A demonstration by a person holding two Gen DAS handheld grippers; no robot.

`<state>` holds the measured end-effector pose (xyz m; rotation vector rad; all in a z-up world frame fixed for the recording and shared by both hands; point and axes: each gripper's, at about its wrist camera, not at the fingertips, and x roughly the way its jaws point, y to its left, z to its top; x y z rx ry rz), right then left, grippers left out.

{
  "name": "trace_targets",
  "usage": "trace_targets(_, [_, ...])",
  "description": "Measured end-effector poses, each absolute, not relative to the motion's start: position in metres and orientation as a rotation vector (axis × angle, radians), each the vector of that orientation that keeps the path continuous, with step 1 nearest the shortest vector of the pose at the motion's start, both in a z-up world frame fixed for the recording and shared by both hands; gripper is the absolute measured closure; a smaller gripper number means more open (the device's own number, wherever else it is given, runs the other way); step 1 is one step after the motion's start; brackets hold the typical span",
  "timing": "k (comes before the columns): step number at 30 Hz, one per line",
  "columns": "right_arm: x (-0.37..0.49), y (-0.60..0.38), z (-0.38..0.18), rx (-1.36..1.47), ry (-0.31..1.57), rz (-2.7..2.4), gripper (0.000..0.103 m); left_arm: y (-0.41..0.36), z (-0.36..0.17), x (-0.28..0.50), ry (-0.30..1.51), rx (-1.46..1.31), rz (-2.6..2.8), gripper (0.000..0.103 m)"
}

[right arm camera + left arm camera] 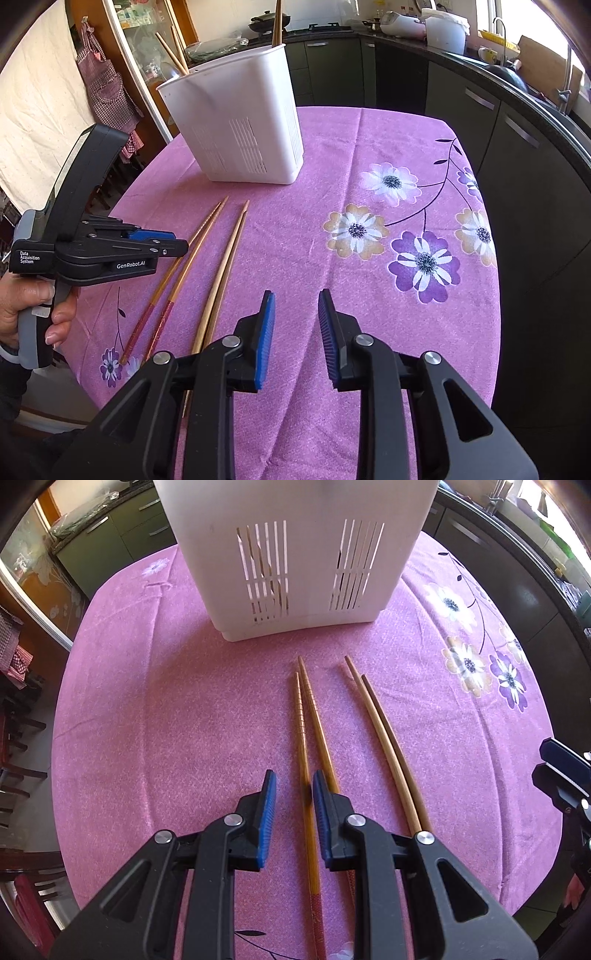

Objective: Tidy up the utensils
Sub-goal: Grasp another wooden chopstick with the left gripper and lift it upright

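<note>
Two pairs of chopsticks lie on the pink tablecloth. The orange-brown pair with red patterned ends point(308, 723) point(184, 269) lies left of a plain bamboo pair point(380, 731) point(225, 273). A white slotted utensil holder point(295, 554) point(236, 122) stands behind them and holds several chopsticks. My left gripper point(293, 794) point(162, 243) is open and hovers just above the orange pair, one stick between its fingers. My right gripper point(295, 317) is open and empty, to the right of the bamboo pair; its edge shows in the left wrist view point(561, 771).
The round table point(369, 155) has a pink floral cloth. Dark kitchen cabinets and a counter with appliances point(443, 29) curve around the far and right sides. An apron point(107, 92) hangs at the left. Chairs point(18, 738) stand at the table's left.
</note>
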<state>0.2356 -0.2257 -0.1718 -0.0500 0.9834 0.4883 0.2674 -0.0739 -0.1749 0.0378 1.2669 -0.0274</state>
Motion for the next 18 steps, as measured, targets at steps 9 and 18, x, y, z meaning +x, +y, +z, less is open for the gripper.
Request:
trace_targets(9, [0.237, -0.228, -0.173, -0.039, 0.994, 0.489, 0.078, -0.083, -0.18, 0.272, 1.282, 0.055, -0.043, 0.095])
trace_targets(18, [0.237, -0.226, -0.171, -0.052, 1.003, 0.487, 0.078, -0.067, -0.176, 0.27, 1.279, 0.012, -0.052, 0.097])
